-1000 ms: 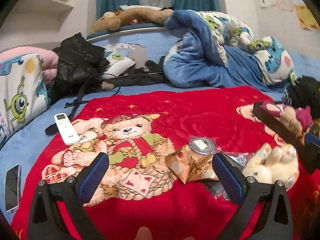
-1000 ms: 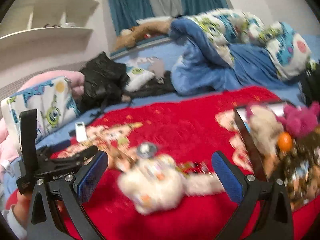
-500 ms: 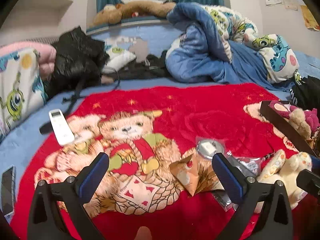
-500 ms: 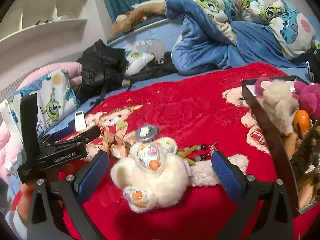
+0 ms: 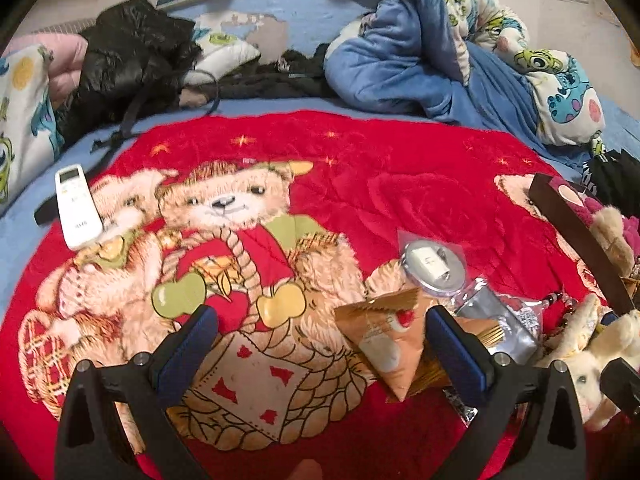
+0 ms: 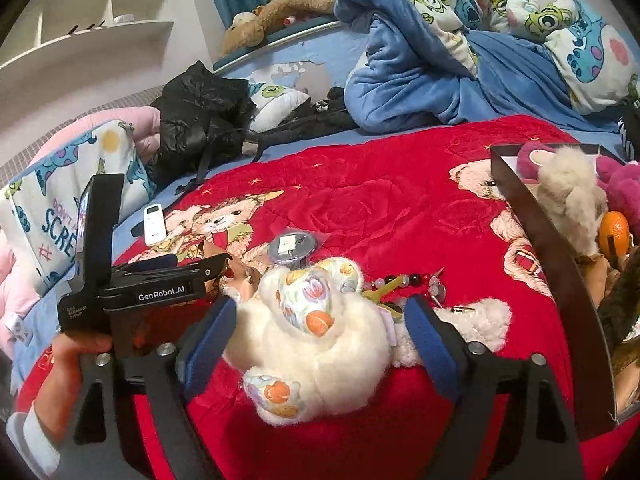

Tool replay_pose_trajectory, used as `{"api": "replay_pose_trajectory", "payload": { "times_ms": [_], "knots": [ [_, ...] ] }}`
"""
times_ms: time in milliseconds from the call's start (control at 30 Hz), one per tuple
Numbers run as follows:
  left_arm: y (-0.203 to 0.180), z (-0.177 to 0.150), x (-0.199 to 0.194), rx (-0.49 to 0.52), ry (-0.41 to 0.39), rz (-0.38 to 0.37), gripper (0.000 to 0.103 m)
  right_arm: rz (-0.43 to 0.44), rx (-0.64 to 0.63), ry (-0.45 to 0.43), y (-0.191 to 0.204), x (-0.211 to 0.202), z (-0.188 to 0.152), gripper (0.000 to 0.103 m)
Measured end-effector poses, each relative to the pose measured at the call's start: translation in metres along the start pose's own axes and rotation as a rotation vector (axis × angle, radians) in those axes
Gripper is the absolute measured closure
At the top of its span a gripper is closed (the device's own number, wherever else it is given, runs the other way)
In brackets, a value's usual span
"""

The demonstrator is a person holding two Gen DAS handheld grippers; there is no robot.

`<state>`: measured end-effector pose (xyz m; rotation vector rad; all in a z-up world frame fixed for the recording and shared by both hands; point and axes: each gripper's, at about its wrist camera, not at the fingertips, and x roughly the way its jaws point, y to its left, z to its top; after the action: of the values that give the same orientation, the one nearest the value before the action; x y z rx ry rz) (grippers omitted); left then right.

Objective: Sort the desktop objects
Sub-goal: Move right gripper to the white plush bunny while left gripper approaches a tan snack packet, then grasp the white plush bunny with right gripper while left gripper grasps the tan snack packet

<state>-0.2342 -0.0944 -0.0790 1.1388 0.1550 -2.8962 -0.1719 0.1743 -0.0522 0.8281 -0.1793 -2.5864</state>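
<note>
Bedding filled the room around me: a red bear-print blanket (image 6: 400, 208) spread over the bed served as my work surface, with a rumpled blue quilt (image 6: 420, 68) heaped well beyond it.

My right tool (image 6: 320, 320) pointed down at a white plush toy (image 6: 320, 336), which lay directly between the jaws. The jaws were closing from wide; the blue pads looked to be just meeting the fur on either side, but I could not tell that they were pressing yet, so I counted nothing as held. Just past the plush lay a beaded keychain (image 6: 404, 282) and a round bagged disc (image 6: 292, 246). Off to the tool's right stood a dark box (image 6: 560, 264) already stuffed with other soft toys and an orange (image 6: 614, 230).

My judgement: this was the grasp step for the plush, and its place was that box. Next I would need the pads to bite firmly into the soft body, then lift clear of the keychain before swinging right over the box wall.

My left tool (image 5: 320, 344) hung unclenched and empty over the blanket, a gold triangular packet (image 5: 384, 340) just inside its right finger, silver foil wrappers (image 5: 500, 320) beyond that, and a white remote (image 5: 76, 208) well off to its left.
</note>
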Motion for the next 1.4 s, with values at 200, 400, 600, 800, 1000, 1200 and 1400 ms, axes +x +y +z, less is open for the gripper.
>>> {"api": "replay_pose_trajectory", "payload": {
  "times_ms": [200,400,600,800,1000,1200,1400],
  "knots": [
    [0.002,-0.004,0.02,-0.013,0.091,0.016,0.0,-0.012,-0.028,0.019,0.005,0.004,-0.002,0.019],
    [-0.008,-0.007,0.019,0.038,0.084,0.023,0.007,-0.037,-0.05,0.026,0.01,0.004,-0.004,0.022],
    [-0.013,-0.008,0.011,0.072,0.047,-0.038,0.049,-0.071,-0.047,0.023,0.009,0.001,-0.006,0.051],
    [-0.002,-0.008,-0.001,0.016,-0.003,-0.083,0.062,-0.071,-0.042,0.01,0.007,-0.002,-0.007,0.057],
    [-0.001,-0.012,-0.027,0.026,-0.111,-0.042,0.068,-0.062,-0.041,-0.022,0.007,-0.009,-0.007,0.061],
    [0.001,-0.017,-0.048,0.029,-0.179,-0.045,0.068,-0.069,-0.051,-0.065,0.011,-0.018,-0.007,0.063],
    [0.002,-0.021,-0.065,0.031,-0.242,-0.056,0.068,-0.067,-0.031,-0.116,0.009,-0.03,-0.006,0.063]
  ]
}}
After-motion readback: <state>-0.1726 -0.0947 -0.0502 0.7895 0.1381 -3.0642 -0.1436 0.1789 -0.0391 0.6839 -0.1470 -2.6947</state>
